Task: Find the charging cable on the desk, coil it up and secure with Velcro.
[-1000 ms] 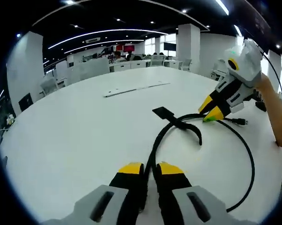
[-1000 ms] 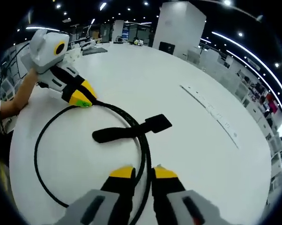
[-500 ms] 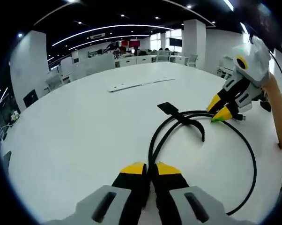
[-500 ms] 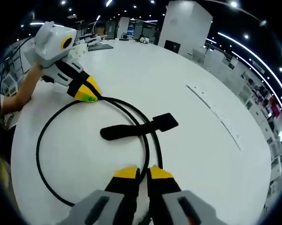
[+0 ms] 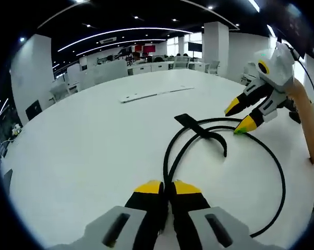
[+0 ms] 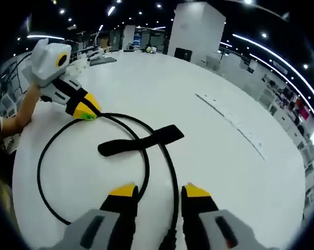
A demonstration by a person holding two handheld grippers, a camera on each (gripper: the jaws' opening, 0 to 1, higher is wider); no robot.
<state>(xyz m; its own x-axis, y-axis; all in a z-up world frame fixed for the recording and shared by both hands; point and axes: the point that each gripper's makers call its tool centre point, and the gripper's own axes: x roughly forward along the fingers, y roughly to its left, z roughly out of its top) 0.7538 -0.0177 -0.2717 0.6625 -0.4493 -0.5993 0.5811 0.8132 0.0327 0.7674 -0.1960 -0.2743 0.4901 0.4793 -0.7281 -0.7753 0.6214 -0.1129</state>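
The left hand-held gripper (image 5: 166,188) pinches a thin black cable (image 5: 276,172). It loops round on the smooth white desk (image 5: 84,140), crossed by a flat black strap (image 5: 198,131) at 1 o'clock. The right hand-held gripper (image 6: 157,191) is spread apart, the cable between its tips.
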